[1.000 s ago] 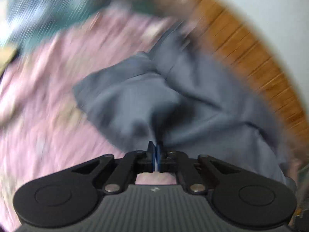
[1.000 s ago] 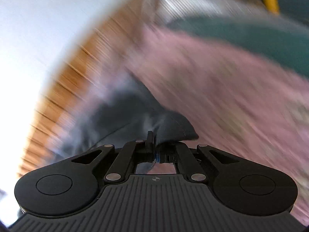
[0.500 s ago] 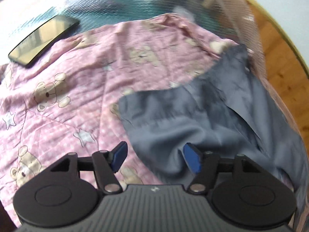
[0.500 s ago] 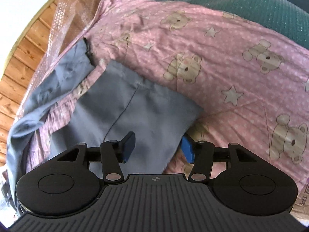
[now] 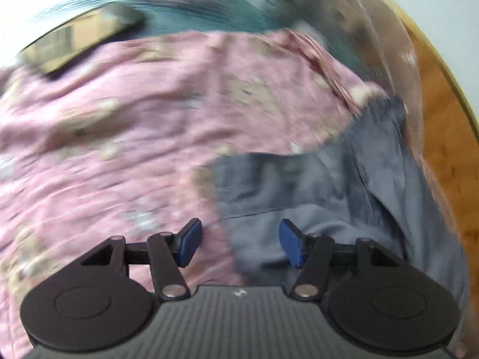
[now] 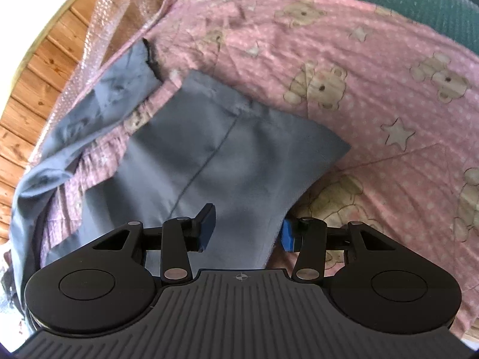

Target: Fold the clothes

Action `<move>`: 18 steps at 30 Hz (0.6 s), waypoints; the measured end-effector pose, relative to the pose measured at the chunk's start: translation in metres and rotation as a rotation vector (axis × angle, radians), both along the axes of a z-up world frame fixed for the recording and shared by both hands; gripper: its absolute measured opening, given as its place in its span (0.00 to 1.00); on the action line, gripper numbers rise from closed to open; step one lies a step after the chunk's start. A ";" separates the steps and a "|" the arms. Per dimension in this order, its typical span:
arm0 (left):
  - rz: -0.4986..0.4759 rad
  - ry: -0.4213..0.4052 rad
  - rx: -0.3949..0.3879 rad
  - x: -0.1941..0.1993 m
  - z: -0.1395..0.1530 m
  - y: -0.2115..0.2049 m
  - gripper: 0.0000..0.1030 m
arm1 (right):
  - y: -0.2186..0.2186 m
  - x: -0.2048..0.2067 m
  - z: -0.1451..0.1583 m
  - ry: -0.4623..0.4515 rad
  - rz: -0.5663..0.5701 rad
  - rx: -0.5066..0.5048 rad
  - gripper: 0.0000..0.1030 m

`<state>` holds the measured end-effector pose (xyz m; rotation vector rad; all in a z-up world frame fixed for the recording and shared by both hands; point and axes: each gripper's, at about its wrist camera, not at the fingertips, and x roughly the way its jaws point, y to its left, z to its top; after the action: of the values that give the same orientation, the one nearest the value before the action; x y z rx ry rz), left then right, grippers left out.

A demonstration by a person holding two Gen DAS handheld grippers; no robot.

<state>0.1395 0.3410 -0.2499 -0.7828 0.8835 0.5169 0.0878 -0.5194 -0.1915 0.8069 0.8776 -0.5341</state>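
A grey garment (image 5: 314,194) lies on a pink bear-print blanket (image 5: 134,149), one part spread flat and a sleeve-like strip (image 6: 98,104) trailing along the blanket's edge. My left gripper (image 5: 241,242) hovers over the garment's left edge. Its blue pads stand apart and the jaws are closing, with the cloth edge below and between them, untouched. In the right wrist view the flat grey panel (image 6: 233,155) runs under my right gripper (image 6: 248,230). Its jaws are also closing, and cloth lies between the pads without being pinched.
A dark phone-like slab (image 5: 80,39) rests at the blanket's far left. Teal padding (image 6: 419,0) lies beyond the pink blanket (image 6: 374,74). Clear bubble wrap (image 6: 119,9) hangs over the edge, with wooden flooring (image 6: 45,68) below.
Both grippers were shut on the grey garment a second ago. They have since opened and let it go, and it now lies flat while both grippers have sunk toward it.
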 end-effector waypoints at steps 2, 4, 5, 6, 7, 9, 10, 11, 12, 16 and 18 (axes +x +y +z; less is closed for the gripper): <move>-0.062 0.033 0.088 0.023 0.004 -0.009 0.29 | 0.000 0.004 0.000 -0.004 0.011 -0.015 0.33; -0.096 -0.016 0.150 0.035 0.024 -0.007 0.07 | -0.005 0.008 0.007 -0.020 0.009 -0.020 0.00; -0.096 -0.097 0.160 0.034 0.042 -0.002 0.07 | -0.009 0.007 0.016 -0.043 -0.006 -0.030 0.00; -0.110 -0.173 0.164 0.030 0.058 0.003 0.07 | -0.014 0.007 0.025 -0.065 -0.021 -0.040 0.00; -0.124 -0.249 0.168 0.025 0.073 0.007 0.07 | -0.020 0.004 0.038 -0.086 -0.037 -0.069 0.00; -0.154 -0.380 0.174 0.017 0.099 0.016 0.08 | -0.032 -0.005 0.068 -0.126 -0.070 -0.141 0.00; -0.188 -0.301 0.154 0.020 0.082 0.019 0.08 | -0.041 -0.008 0.074 -0.125 -0.077 -0.150 0.00; -0.221 -0.221 0.134 0.022 0.064 0.021 0.09 | -0.046 -0.008 0.069 -0.092 -0.074 -0.149 0.00; -0.249 -0.140 0.118 0.024 0.047 0.023 0.10 | -0.050 -0.008 0.062 -0.051 -0.068 -0.147 0.00; -0.172 0.079 0.094 0.003 0.010 0.017 0.31 | -0.052 -0.016 0.028 0.072 -0.077 -0.132 0.00; -0.084 0.048 0.088 -0.015 0.023 0.017 0.51 | -0.051 -0.024 0.021 0.084 -0.092 -0.128 0.00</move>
<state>0.1248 0.3583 -0.2265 -0.6529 0.9280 0.4989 0.0640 -0.5701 -0.1706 0.7148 0.8767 -0.7026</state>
